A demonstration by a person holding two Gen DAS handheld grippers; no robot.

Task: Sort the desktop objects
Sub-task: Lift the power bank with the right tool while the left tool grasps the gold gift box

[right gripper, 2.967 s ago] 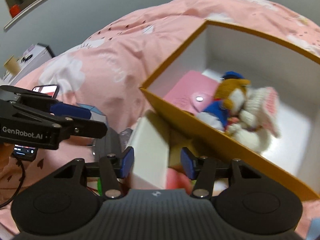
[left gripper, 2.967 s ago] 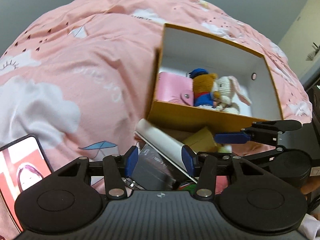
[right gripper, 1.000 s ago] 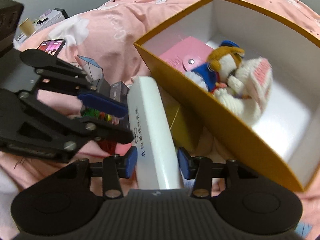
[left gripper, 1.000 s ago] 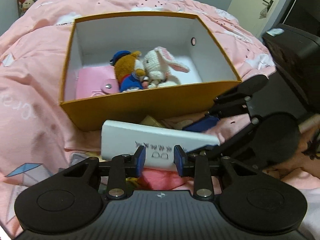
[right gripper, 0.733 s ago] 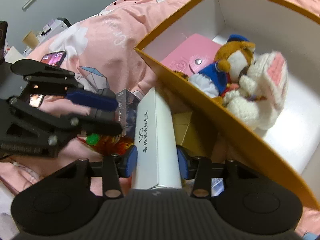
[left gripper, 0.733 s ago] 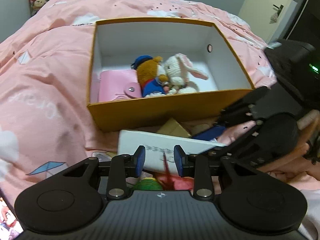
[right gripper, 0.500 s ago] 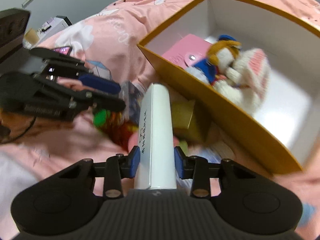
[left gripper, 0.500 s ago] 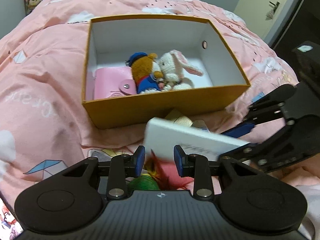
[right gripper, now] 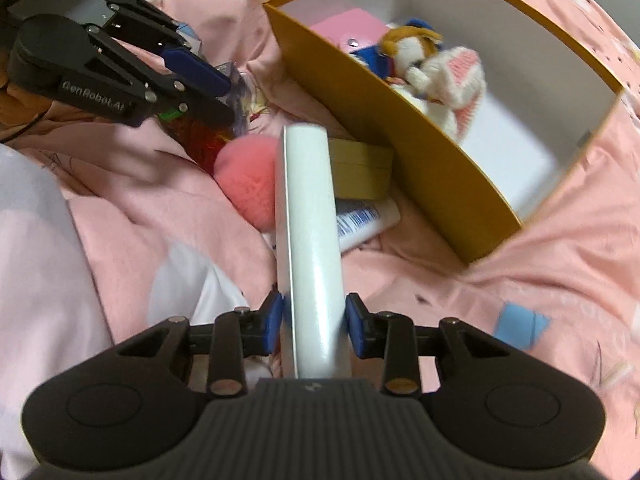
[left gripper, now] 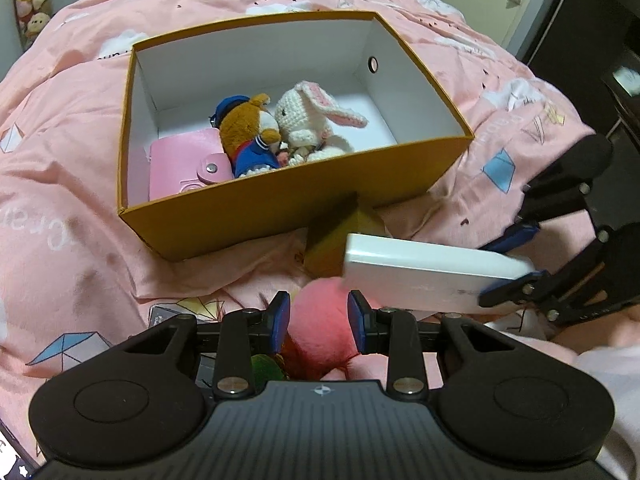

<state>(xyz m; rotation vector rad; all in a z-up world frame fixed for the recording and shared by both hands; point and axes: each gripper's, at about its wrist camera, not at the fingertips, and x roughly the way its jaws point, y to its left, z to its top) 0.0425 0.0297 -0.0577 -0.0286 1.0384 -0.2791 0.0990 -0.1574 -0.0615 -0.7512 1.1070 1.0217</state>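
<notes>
An orange cardboard box (left gripper: 280, 208) with a white inside lies on the pink duvet; a pink wallet (left gripper: 184, 164), a brown bear (left gripper: 248, 136) and a white rabbit (left gripper: 304, 120) lie in it. My right gripper (right gripper: 314, 320) is shut on a long white box (right gripper: 308, 208), held off the bedding in front of the orange box (right gripper: 420, 148). From the left wrist, the white box (left gripper: 424, 276) and right gripper (left gripper: 516, 260) are at right. My left gripper (left gripper: 319, 316) stands open above a pink fluffy ball (left gripper: 320, 332), gripping nothing.
A small yellow box (right gripper: 360, 172) and a white tube (right gripper: 364, 220) lie against the orange box's front wall. A red and green feathery thing (right gripper: 200, 140) sits under the left gripper (right gripper: 208, 92), beside the pink ball (right gripper: 248, 176). A phone (left gripper: 8, 456) lies at bottom left.
The right gripper's jaws closed on the white box, lifted it and carried it rightward. That uncovered the pink ball and the tube. The left gripper's jaws kept the same gap.
</notes>
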